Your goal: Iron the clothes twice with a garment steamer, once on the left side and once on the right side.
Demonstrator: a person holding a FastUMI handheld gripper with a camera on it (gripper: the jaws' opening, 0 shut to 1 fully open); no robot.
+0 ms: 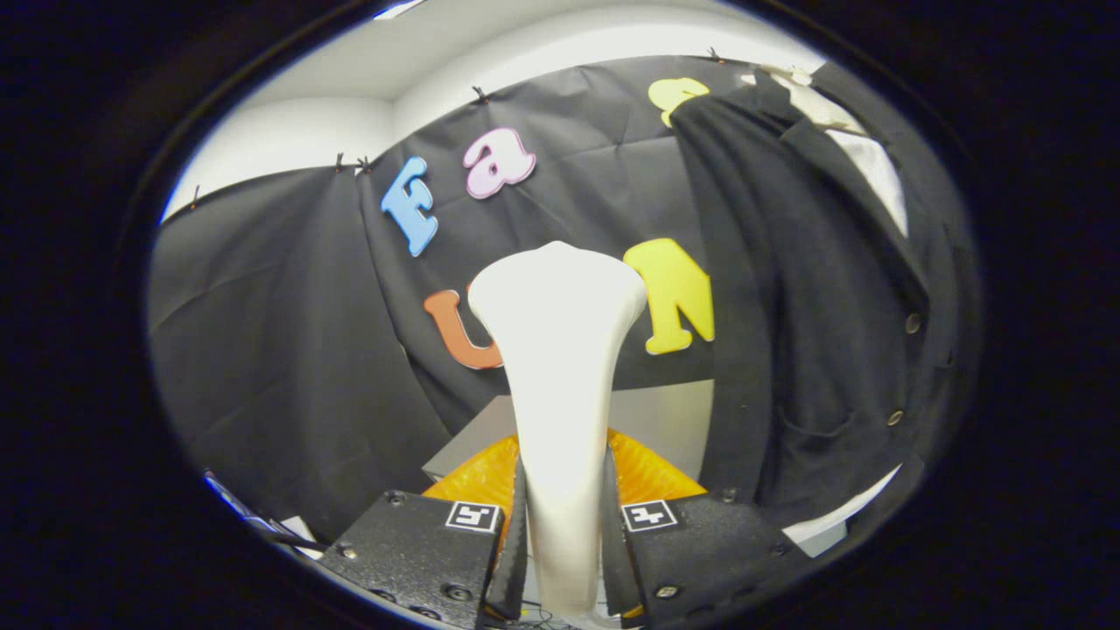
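- gripper point(560, 560): fingers closed in on the handle of the garment steamer point(560, 350), one finger pressing each side. grip looks firm, steamer stands upright between them.
- steamer head flares wide at the top, well ahead of the fingers. it faces the booth wall, not the garment.
- clothes: dark jacket point(814, 289) hangs to the right of the steamer, buttons visible down its front, pale lining or shirt showing at the collar.
- steamer head and jacket are apart, no contact yet. nearest fabric is the jacket's left-hand panel.
- step, my read: steamer is picked up, approach to the garment in hand. can't tell from this whether either pass is done.
- next move calls for: swing the head right, turn its face onto the fabric, start high near the shoulder, run down one side, then do the other side.
- risk: head could snag the front edge or push the hanging jacket away instead of gliding.
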